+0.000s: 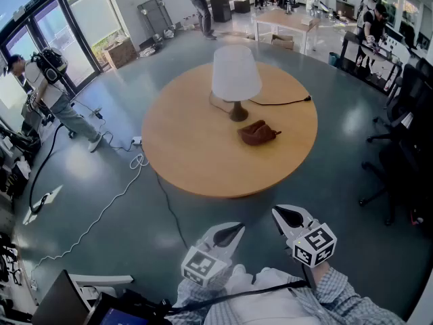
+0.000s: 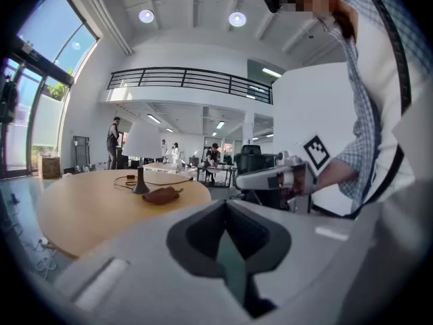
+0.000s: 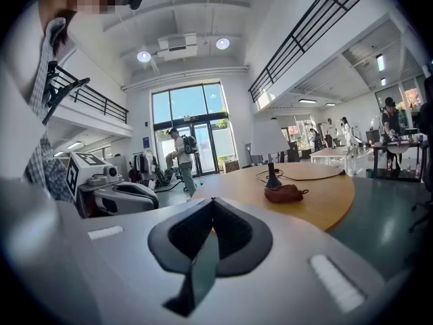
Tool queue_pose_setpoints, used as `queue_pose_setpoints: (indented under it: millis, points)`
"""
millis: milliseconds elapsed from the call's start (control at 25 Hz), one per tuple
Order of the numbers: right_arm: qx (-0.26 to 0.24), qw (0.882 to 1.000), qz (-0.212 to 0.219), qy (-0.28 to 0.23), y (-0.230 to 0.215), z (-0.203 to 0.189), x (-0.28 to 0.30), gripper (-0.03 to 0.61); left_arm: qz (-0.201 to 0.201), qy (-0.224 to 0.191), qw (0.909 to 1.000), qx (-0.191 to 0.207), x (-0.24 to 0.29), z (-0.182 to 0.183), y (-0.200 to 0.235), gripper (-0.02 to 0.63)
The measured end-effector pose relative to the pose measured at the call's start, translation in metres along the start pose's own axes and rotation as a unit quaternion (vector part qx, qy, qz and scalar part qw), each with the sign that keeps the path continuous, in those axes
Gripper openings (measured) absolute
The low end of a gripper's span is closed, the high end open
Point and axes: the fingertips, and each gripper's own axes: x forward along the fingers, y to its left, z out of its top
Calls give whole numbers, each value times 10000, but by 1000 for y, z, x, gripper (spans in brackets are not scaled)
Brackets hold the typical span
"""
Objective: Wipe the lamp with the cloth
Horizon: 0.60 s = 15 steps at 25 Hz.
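Here, a bright open hall is seen from above, with a round wooden tabletop in the middle. At far left a person with a backpack stands by glass doors, well away from the work.

Low in the picture, the left claw is held in front of the wearer, short of the tabletop edge. Its jaws are clenched together with nothing between them.

Near the middle of the tabletop stands the lamp, upright, with a pale shade on a thin dark stem and a small round base. A dark cord trails from it to the right. The lamp looks top-heavy and easy to tip, and the shade probably dents. It is best steadied low on the stem or at the base.

Just in front of the base and slightly right lies the cloth, brown and bunched in a heap. It should be soft, limp and light. A pinch on a raised fold at its top seems the surest hold.

The right claw is likewise clenched and empty, near the tabletop's near edge. Dark office chairs stand at far right.
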Motion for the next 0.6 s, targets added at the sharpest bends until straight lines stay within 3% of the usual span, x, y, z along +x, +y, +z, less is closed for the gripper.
queue_pose_setpoints:
  millis: [600]
  points:
    - [104, 9999, -37, 45, -1, -8, 0, 5, 7, 30, 10000, -38, -1, -4, 0, 5]
